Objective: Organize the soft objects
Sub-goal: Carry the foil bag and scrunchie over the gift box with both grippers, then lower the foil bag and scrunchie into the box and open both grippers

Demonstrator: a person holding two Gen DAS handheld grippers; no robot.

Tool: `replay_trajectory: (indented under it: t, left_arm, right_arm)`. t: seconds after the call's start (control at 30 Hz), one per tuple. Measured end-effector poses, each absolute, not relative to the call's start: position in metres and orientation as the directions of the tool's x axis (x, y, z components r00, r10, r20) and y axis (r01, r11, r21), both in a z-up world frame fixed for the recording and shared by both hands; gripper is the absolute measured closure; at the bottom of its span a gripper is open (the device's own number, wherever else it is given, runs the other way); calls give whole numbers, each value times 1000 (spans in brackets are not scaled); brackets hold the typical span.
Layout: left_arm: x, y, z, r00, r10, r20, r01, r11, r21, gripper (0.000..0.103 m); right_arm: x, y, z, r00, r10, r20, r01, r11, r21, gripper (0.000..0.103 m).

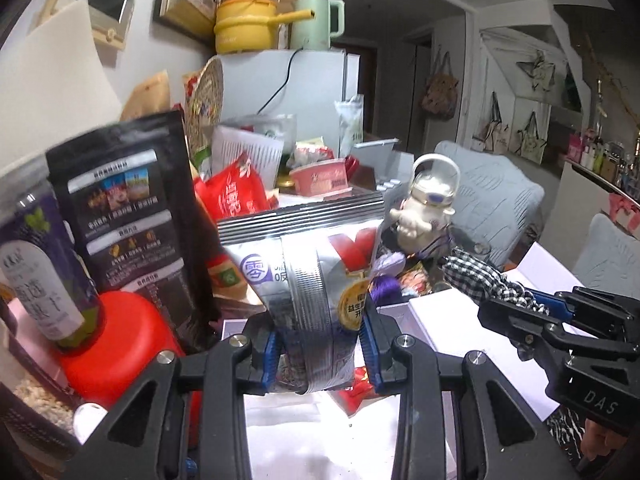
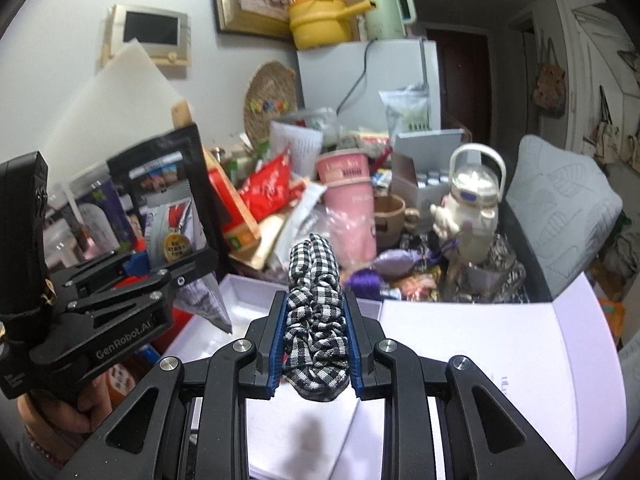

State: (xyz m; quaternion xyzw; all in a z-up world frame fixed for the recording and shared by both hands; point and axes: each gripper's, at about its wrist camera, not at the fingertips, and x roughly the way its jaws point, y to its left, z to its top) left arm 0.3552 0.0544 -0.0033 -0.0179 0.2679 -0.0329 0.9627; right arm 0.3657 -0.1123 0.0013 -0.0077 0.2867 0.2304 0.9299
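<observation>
The silver foil pouch (image 1: pixel 316 280) sits pinched at its lower half between the pads of the left gripper (image 1: pixel 320 354), held upright over the open white box (image 2: pixel 256 300). The checked scrunchie (image 2: pixel 316 320) is squeezed tight in the right gripper (image 2: pixel 316 350), jaws fully closed on it, over the white box lid (image 2: pixel 500 360), just right of the box.

Risks, as I judge them: foil is slick and creased, grip is low, so the top-heavy pouch could fold over or slide out w/ any jerk. It's also close to the tall black stand-up bag (image 1: pixel 132 208) and the clear jar w/ a purple label (image 1: pixel 44 256) sitting on a red lid (image 1: pixel 120 344); a sideways swing might knock them down. The two grippers are near each other, so they could clash above the box. The scrunchie, springy and gathered, may cling to a pad on release and drop outside.

Textures: pouch is crinkly metallic film, ribbed seal along the top, red and gold print. Scrunchie is soft gathered gingham cloth, black and white. Box is matte card, flat-sided. Behind: red crinkly snack bags (image 1: pixel 232 196), a pink cup (image 2: pixel 348 200), a cream glossy bottle w/ a loop handle (image 2: pixel 472 196), a grey quilted cushion (image 2: pixel 560 208).
</observation>
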Motion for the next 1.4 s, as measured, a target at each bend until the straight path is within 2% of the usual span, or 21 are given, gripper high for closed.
replay_trajectory:
  t: [0.27, 0.43, 0.83, 1.4]
  left_arm:
    - [373, 51, -28, 806, -69, -588, 54, 998, -42, 70]
    - [383, 51, -42, 763, -111, -637, 70, 994, -89, 70]
    - [402, 53, -73, 659, -92, -747, 34, 995, -92, 70]
    - [421, 62, -111, 508, -105, -855, -12, 992, -129, 70]
  right_arm:
    - [382, -107, -22, 682, 419, -600, -429, 893, 136, 77]
    - [387, -99, -34, 651, 427, -628, -446, 884, 139, 77]
    - [402, -85, -61, 587, 417, -693, -452, 880, 146, 77]
    - [414, -77, -87, 548, 364, -753, -428, 895, 121, 76]
